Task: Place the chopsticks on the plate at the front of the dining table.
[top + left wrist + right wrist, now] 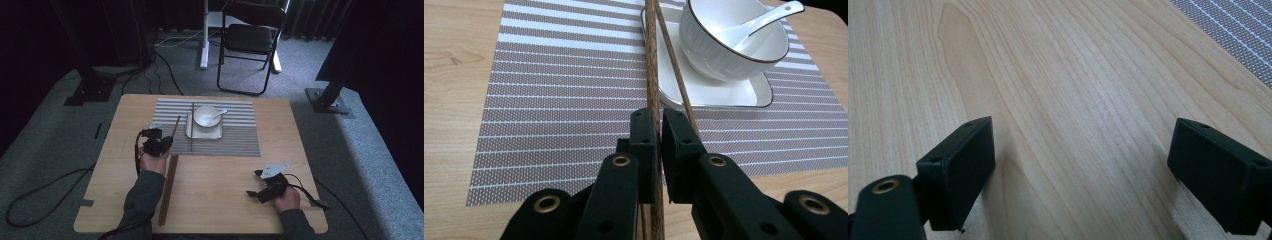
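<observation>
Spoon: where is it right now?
The spoon sits in the white bowl on the square plate, far centre of the striped placemat in the high view, just right of a chopstick.

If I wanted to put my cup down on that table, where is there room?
Bare wood lies between the long dark strip near the left hand and the right claw, and beside the striped mat on either side. It is crowded around the plate, bowl and chopsticks.
</observation>
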`<state>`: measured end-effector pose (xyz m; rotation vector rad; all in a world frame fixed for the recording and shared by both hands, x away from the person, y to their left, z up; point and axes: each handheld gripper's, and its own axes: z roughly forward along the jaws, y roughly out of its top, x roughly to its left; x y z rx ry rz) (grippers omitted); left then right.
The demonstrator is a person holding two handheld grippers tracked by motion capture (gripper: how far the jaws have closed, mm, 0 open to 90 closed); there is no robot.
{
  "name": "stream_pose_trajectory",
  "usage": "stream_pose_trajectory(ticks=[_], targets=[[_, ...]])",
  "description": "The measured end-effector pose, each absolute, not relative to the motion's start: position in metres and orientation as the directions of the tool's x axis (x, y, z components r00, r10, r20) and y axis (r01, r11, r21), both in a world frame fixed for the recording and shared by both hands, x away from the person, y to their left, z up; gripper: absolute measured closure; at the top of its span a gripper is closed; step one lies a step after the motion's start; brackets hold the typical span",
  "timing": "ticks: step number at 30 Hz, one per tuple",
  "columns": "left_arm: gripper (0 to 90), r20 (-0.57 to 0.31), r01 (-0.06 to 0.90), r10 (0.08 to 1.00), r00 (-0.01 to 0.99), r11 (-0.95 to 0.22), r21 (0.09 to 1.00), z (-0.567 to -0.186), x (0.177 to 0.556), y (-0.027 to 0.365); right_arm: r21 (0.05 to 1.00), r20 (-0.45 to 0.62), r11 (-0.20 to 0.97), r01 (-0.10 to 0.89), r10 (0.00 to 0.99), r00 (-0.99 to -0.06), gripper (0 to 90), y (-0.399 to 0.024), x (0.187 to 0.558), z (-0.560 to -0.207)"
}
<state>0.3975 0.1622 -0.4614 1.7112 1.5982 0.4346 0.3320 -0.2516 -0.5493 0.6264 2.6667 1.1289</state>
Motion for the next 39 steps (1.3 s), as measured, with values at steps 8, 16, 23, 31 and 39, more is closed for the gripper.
stream_pose_trajectory(ticks=[8,16,23,31,39], targets=[[84.1,-0.233,0.709,0.959,0.160,0.052,0.703,-0.463,0.403,0.161,0.718,0.000,0.623,0.310,0.445,-0.895,11.1,-0.252,0.332,-0.549],[84.1,-0.234,0.711,0.960,0.154,0.057,0.701,-0.465,0.408,0.159,0.718,0.000,0.623,0.310,0.445,-0.895,11.1,-0.252,0.332,-0.549],[84.0,-0.238,0.719,0.960,0.146,0.062,0.692,-0.468,0.413,0.159,0.718,0.000,0.623,0.310,0.445,-0.895,11.1,-0.252,0.332,-0.549],[84.0,-0.248,0.723,0.958,0.140,0.072,0.687,-0.469,0.418,0.157,0.718,0.000,0.623,0.310,0.445,-0.895,11.1,-0.252,0.332,-0.549],[84.1,-0.240,0.726,0.961,0.138,0.066,0.684,-0.469,0.426,0.153,0.718,0.000,0.623,0.310,0.445,-0.895,11.1,-0.252,0.332,-0.549]])
